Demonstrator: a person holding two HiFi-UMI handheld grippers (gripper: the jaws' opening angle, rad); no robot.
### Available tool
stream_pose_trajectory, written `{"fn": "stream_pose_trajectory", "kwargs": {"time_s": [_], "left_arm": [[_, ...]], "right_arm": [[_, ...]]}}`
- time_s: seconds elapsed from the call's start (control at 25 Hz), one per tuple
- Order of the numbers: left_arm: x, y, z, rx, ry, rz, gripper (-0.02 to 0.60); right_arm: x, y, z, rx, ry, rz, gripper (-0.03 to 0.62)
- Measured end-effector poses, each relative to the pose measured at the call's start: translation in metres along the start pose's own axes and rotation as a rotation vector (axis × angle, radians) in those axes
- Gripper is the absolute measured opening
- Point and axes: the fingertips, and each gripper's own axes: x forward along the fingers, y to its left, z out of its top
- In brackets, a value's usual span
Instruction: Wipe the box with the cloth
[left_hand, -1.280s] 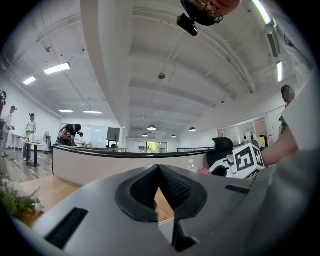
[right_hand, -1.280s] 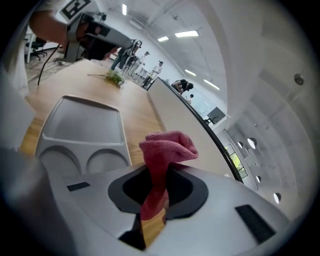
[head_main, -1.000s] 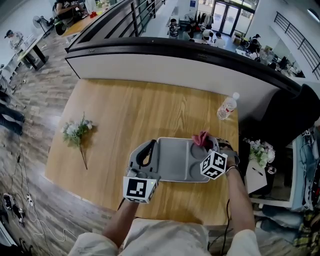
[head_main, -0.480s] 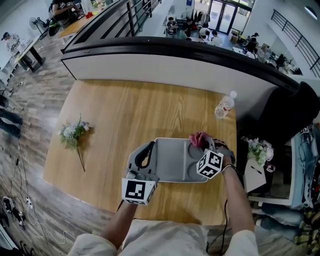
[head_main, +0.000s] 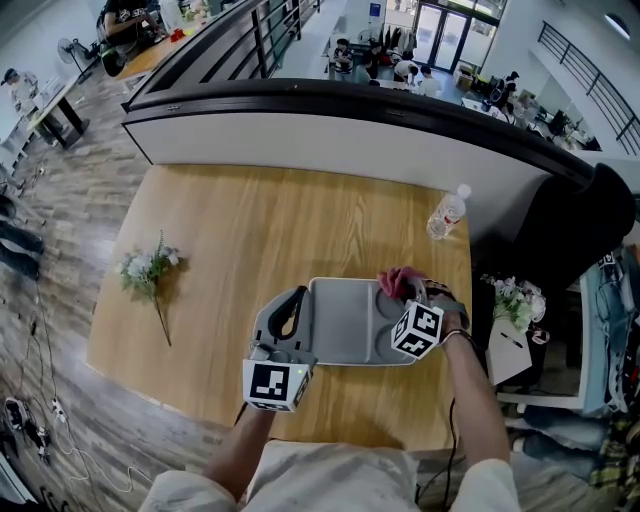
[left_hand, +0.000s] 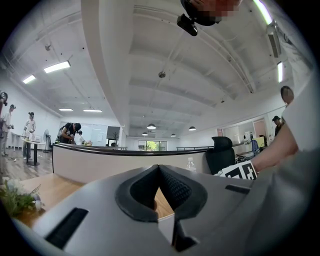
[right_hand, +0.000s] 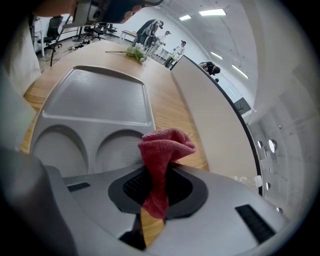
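Note:
The box is a grey compartment tray (head_main: 340, 322) lying on the wooden table near its front right. My right gripper (head_main: 412, 296) is shut on a red cloth (head_main: 397, 281), which bunches over the tray's far right corner. In the right gripper view the cloth (right_hand: 162, 150) stands up between the closed jaws of the right gripper (right_hand: 159, 172), with the tray's round wells (right_hand: 117, 150) and flat section (right_hand: 95, 100) just beyond. My left gripper (head_main: 290, 312) rests at the tray's left end. In the left gripper view my left gripper (left_hand: 158, 167) has its tips touching, with nothing between them.
A water bottle (head_main: 446, 212) stands at the table's back right corner. A flower sprig (head_main: 148, 268) lies on the left side of the table. Beyond the table's right edge are a black chair (head_main: 580, 230) and a small stand with flowers (head_main: 515, 302). A curved white wall (head_main: 330, 135) runs behind the table.
My right gripper with the red cloth has drifted slightly left over the tray's right end. The left gripper and the tray have stayed put.

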Motion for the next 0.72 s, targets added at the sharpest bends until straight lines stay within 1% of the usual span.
{"fn": "stream_pose_trajectory", "kwargs": {"time_s": [0.32, 0.72], "left_arm": [[-0.001, -0.002, 0.002, -0.002, -0.008, -0.007, 0.012], [-0.004, -0.008, 0.003, -0.007, -0.013, -0.025, 0.012]], "right_arm": [[-0.008, 0.015, 0.000, -0.029, 0.012, 0.024, 0.075], [-0.021, 0.030, -0.002, 0.010, 0.013, 0.043, 0.075]]}}
